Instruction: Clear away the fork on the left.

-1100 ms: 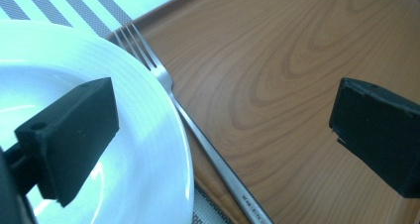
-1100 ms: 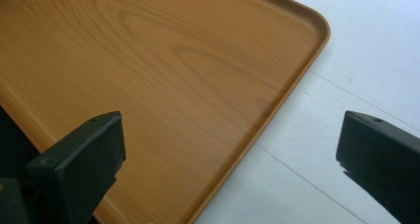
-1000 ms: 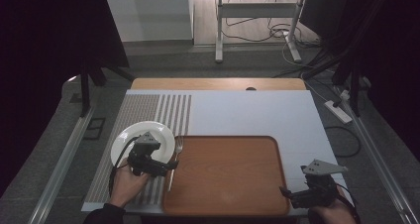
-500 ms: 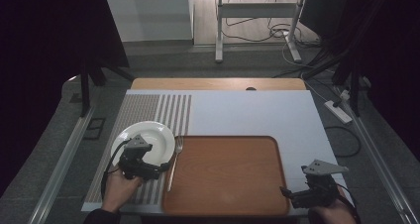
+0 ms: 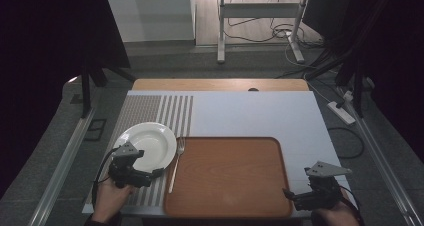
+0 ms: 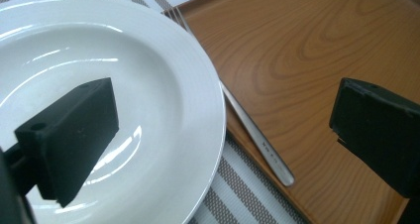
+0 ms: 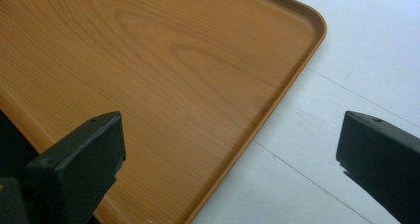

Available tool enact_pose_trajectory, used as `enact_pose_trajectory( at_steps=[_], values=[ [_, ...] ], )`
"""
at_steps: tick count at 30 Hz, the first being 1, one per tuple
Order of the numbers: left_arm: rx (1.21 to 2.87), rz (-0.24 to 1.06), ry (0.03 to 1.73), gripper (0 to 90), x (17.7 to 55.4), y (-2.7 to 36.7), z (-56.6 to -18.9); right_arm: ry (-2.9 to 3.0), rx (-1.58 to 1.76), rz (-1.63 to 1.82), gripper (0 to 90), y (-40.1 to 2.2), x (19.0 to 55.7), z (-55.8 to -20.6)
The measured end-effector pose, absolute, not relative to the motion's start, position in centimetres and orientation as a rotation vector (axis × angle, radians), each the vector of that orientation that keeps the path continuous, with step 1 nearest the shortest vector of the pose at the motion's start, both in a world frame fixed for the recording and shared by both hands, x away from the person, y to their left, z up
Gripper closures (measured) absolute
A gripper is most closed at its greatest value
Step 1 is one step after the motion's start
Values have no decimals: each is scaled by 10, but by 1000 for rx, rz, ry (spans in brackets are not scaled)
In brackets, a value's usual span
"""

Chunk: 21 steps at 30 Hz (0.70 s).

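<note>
Plate [image 6: 148, 75] — its rim between left gripper's [image 6: 223, 135] parted jaws.

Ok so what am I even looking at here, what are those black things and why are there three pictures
A person sits at a table holding a hand-held gripper in each hand. The high view looks down from above: the left gripper is beside a white plate, the right gripper at the near right corner of a wooden tray. A fork lies between plate and tray. The other two pictures come from cameras riding on each gripper; the black blocks are its two jaws. In the left gripper view they stand wide apart over the plate's rim and the fork, in the right gripper view over the tray's corner. Nothing is held.
</note>
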State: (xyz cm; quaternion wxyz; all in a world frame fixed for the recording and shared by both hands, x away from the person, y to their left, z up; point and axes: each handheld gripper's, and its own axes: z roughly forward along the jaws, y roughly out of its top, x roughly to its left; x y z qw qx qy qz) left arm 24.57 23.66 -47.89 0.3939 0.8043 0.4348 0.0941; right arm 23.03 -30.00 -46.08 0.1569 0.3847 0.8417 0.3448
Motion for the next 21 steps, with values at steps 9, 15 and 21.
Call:
enact_pose_trajectory(
  at_steps=[9,15,21],
  values=[
    [2006,210,1135,0,236,250,-483,2404,1109,989,0,-300,230,-461],
    [1996,193,1153,0,231,257,-486,2404,1110,987,0,-300,230,-461],
    [1984,185,1170,0,226,263,-488,2403,1113,987,0,-301,230,-461]
  ],
)
